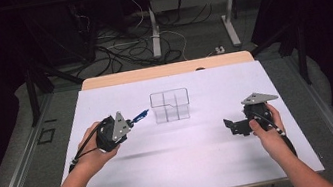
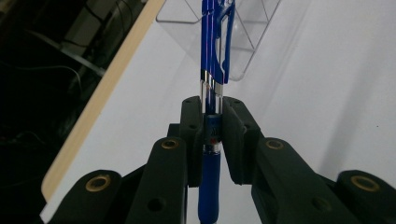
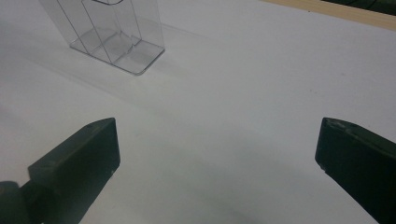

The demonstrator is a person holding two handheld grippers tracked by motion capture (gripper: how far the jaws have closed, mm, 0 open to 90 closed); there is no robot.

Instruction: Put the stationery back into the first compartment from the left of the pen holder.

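A blue pen [image 2: 214,56] with a clip is clamped between the jaws of my left gripper [image 2: 212,122], which is shut on it. From above, the blue pen [image 1: 139,115] sticks out of the left gripper [image 1: 130,122] toward a clear plastic holder [image 1: 170,105] with several compartments standing mid-table. The pen's tip is just left of the holder and apart from it. In the left gripper view the clear holder [image 2: 247,42] lies behind the pen. My right gripper [image 1: 232,127] is open at the right of the table, with nothing between its jaws. The clear holder [image 3: 109,32] stands ahead of the right gripper [image 3: 217,149] at upper left.
The white table top [image 1: 190,160] has a wooden strip [image 1: 166,70] along its far edge. Beyond it are table legs and loose cables [image 1: 131,43] on the floor. Dark frame rails [image 1: 33,94] flank the table.
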